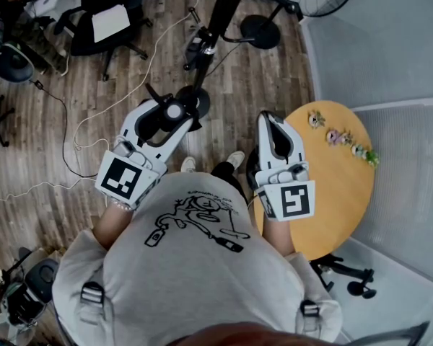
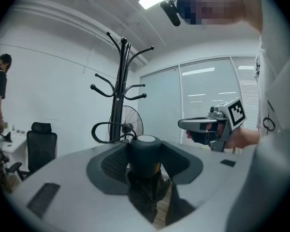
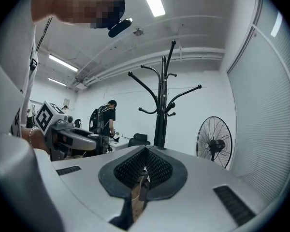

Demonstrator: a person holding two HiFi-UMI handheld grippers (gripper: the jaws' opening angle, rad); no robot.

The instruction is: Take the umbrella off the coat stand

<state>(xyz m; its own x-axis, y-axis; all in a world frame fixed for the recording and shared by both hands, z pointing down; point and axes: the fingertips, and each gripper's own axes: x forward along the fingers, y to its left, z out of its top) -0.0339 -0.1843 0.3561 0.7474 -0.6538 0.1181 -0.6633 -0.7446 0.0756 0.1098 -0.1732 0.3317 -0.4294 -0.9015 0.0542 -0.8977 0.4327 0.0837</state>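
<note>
Flowers (image 1: pixel 339 137) on round wooden table (image 1: pixel 332 200)

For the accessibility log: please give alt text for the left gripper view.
The left hand-held gripper is shut on the umbrella at its black, white-topped end, with dark fabric hanging below the jaws. Behind it stands the black coat stand, with a fan beyond; the right hand-held gripper shows at right.

The coat stand (image 1: pixel 224 6) is cut off at 12 o'clock by the head view's edge. The umbrella (image 1: pixel 173 111) is mostly hidden beneath the left tool (image 2: pixel 145 164); only its capped end is seen.
</note>
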